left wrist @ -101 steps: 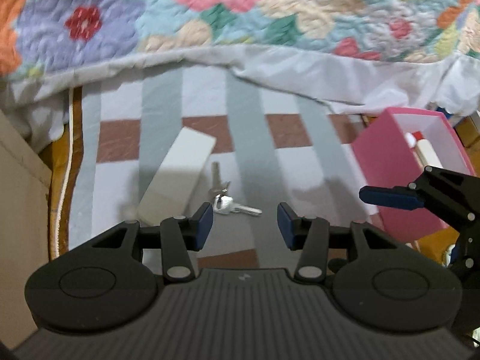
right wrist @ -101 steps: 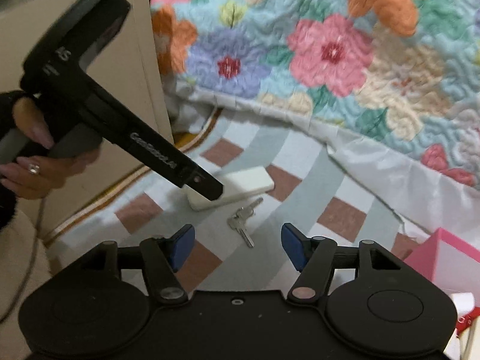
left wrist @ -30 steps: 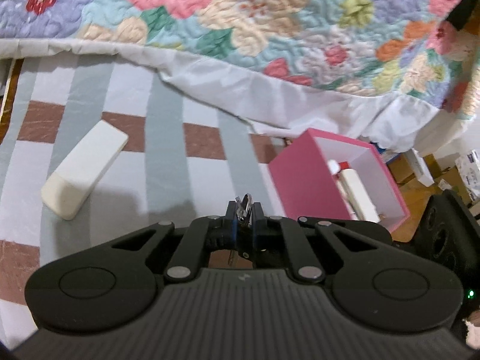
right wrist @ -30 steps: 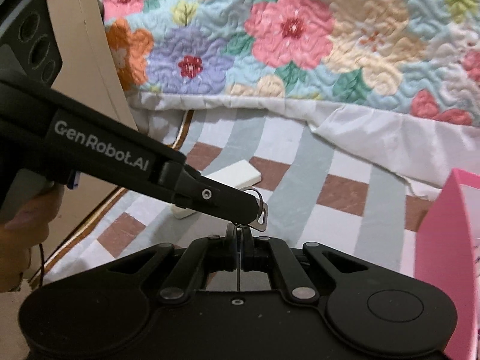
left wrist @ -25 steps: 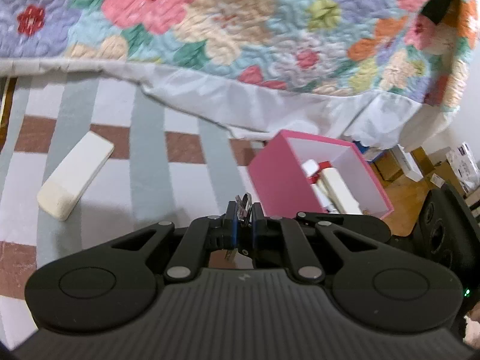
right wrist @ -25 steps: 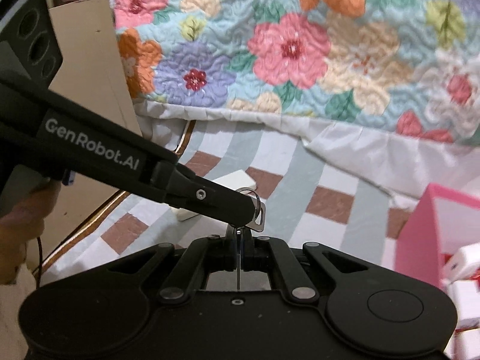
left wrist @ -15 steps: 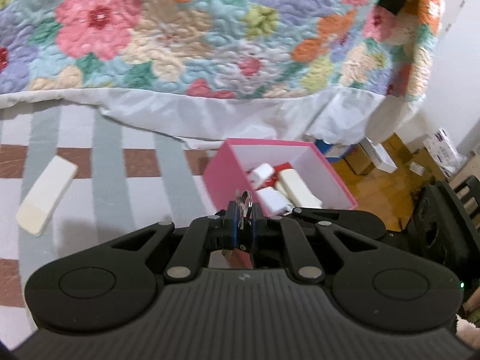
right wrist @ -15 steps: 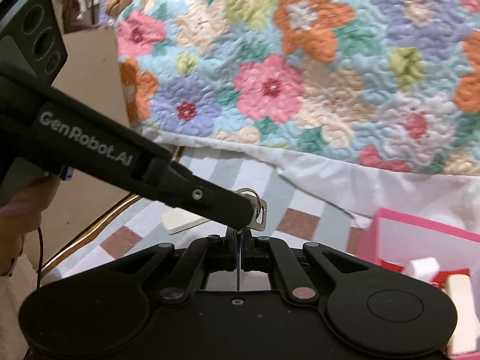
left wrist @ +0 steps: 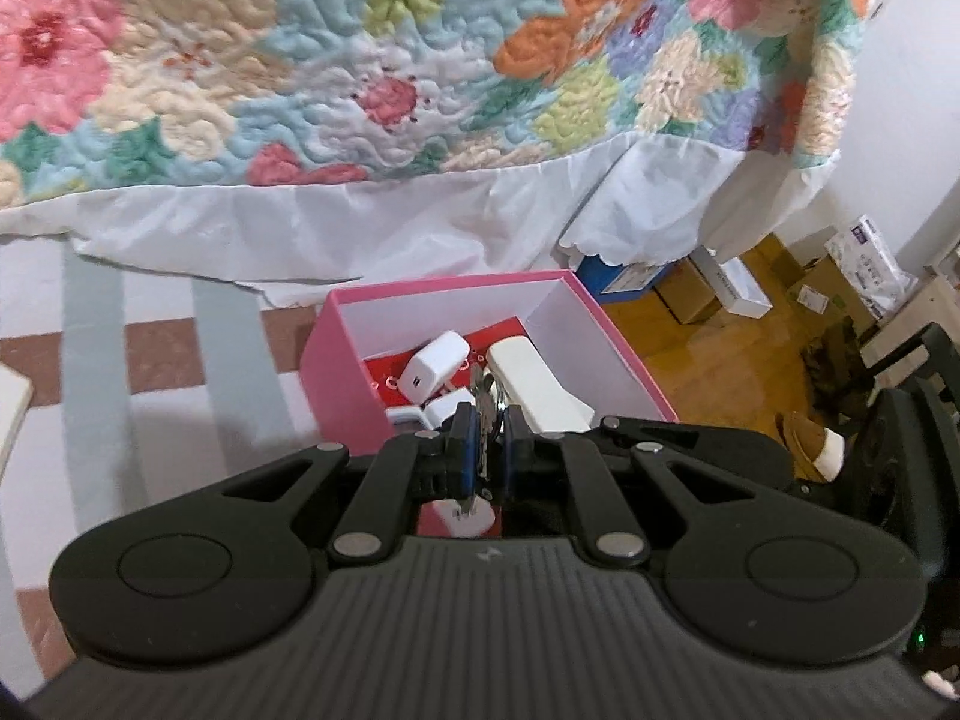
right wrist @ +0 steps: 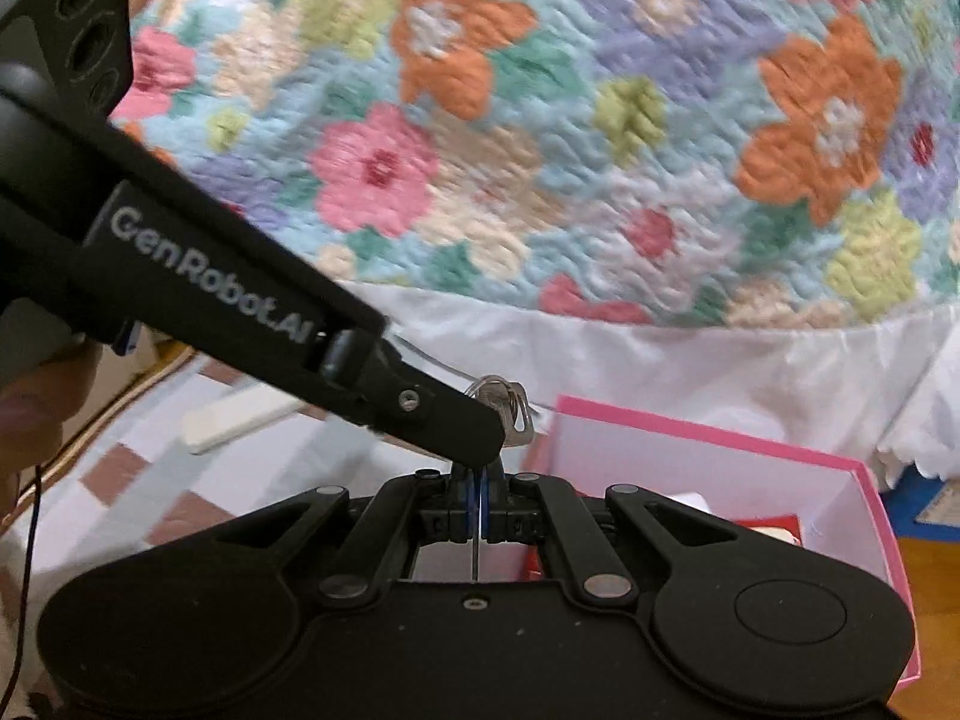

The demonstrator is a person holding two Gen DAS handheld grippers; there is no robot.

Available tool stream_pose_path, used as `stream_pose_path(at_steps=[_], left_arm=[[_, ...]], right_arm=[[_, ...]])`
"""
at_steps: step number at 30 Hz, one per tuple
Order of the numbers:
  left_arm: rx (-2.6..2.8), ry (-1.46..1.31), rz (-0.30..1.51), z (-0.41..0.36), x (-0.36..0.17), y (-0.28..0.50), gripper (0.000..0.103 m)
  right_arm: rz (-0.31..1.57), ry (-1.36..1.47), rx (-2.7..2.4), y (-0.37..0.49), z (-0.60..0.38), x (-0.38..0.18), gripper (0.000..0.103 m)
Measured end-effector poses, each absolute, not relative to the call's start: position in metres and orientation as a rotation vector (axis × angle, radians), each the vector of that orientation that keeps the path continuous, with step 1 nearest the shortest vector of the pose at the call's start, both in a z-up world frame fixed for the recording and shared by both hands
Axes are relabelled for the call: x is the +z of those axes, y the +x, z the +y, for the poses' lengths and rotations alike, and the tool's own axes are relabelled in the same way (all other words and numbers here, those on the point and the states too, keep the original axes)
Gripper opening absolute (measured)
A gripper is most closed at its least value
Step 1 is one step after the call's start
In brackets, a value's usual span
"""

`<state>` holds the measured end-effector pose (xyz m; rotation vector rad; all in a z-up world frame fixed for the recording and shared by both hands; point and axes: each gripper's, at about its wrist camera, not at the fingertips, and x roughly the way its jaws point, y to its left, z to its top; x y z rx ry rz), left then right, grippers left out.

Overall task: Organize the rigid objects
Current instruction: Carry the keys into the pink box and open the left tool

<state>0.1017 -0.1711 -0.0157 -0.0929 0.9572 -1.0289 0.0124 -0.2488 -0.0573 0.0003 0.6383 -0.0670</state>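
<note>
Silver metal keys on a ring [right wrist: 503,407] hung over the open pink cardboard box [left wrist: 336,360], having travelled there from the striped sheet in the past seconds. Both the left gripper [left wrist: 486,450] and the right gripper [right wrist: 478,504] were clenched on them. Judging by that, only the release remained; the white rectangular block [right wrist: 240,417] lay unsorted.

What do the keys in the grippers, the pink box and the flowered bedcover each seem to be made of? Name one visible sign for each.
Keys: apparently metal, silvery and shiny, with glints on the ring.
Pink box: probably cardboard, matte, with thin straight walls, pink outside and white inside.
Flowered bedcover: quilted fabric, soft and puffy between wavy stitch lines.
</note>
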Motion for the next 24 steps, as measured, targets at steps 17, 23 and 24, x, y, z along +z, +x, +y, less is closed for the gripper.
stream_pose_path(at_steps=[17, 23, 24], left_arm=[[-0.916, 0.012, 1.094, -0.271, -0.099, 0.158, 0.008], [-0.883, 0.039, 1.068, -0.268, -0.1, 0.159, 0.015], [-0.89, 0.038, 1.063, -0.265, -0.096, 0.159, 0.016]], right_arm=[[0.878, 0.381, -0.051, 0.079, -0.343, -0.137, 0.004], [0.897, 0.375, -0.087, 0.077, -0.345, -0.141, 0.018], [0.892, 0.379, -0.089, 0.073, -0.344, -0.139, 0.018]])
